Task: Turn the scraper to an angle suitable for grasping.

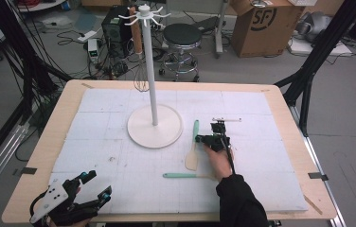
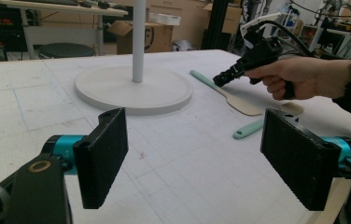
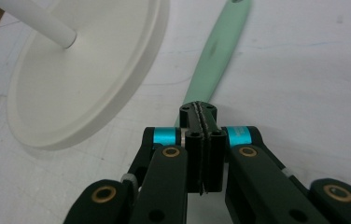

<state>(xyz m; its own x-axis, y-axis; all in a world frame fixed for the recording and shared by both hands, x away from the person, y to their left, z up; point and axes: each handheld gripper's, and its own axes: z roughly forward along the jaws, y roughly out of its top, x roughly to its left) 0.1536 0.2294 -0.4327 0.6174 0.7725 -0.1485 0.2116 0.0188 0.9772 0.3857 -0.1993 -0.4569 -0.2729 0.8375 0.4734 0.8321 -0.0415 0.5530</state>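
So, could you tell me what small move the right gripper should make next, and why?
Probably open its jaws: the right gripper is shut with nothing between its pads, poised over the mint-green handle of the wooden spatula lying beside the white round stand base, so it cannot grasp it yet.

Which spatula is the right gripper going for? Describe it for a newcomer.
Find the white stand's round base mid-table. Just right of it lies a spatula pointing away from the person, under the right gripper with its shut jaws. Unlike the other spatula, lying crosswise nearer the person, this one runs lengthwise.

Cardboard box beyond table, high view: large "SF" in ring printed on side.
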